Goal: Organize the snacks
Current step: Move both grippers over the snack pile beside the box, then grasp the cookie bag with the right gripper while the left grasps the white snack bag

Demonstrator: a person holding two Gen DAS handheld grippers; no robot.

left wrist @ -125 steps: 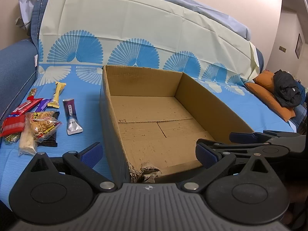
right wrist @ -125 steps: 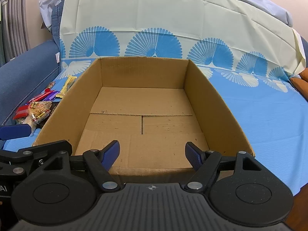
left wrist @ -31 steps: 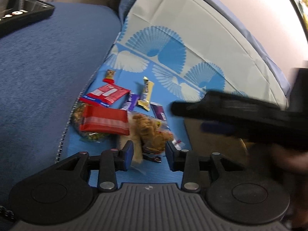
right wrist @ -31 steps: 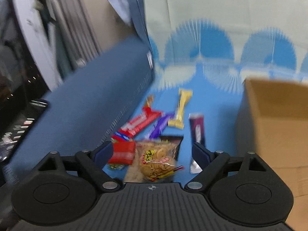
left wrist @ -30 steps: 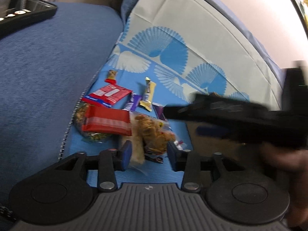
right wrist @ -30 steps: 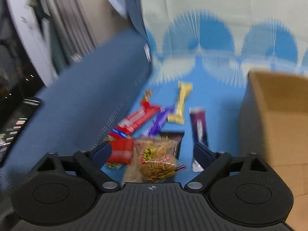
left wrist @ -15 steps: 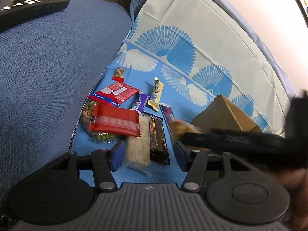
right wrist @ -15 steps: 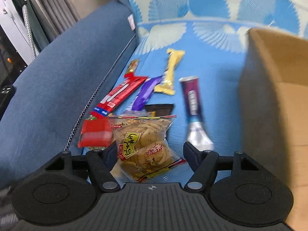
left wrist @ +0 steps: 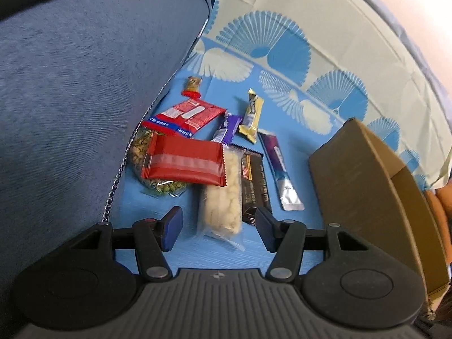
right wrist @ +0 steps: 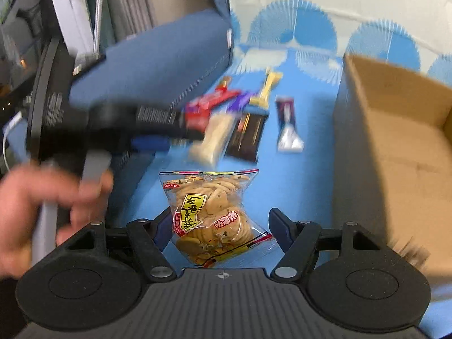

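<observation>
Cracker bag in the right gripper, near the brown cardboard box.
The clear, crinkly bag of round crackers is clamped between its jaws: light, slippery, brittle inside, so hold gently at mid-body. The left gripper stands open over the pale puffed-rice bar on blue cloth.

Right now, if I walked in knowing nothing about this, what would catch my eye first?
Probably the bag of round crackers between the fingers of the right gripper, lifted above the blue patterned sheet. Next, the jumble of bright snack wrappers beside the sofa arm, with a red packet lying on top and the left gripper open over a pale rice bar. To their right stands a big open cardboard box.
</observation>
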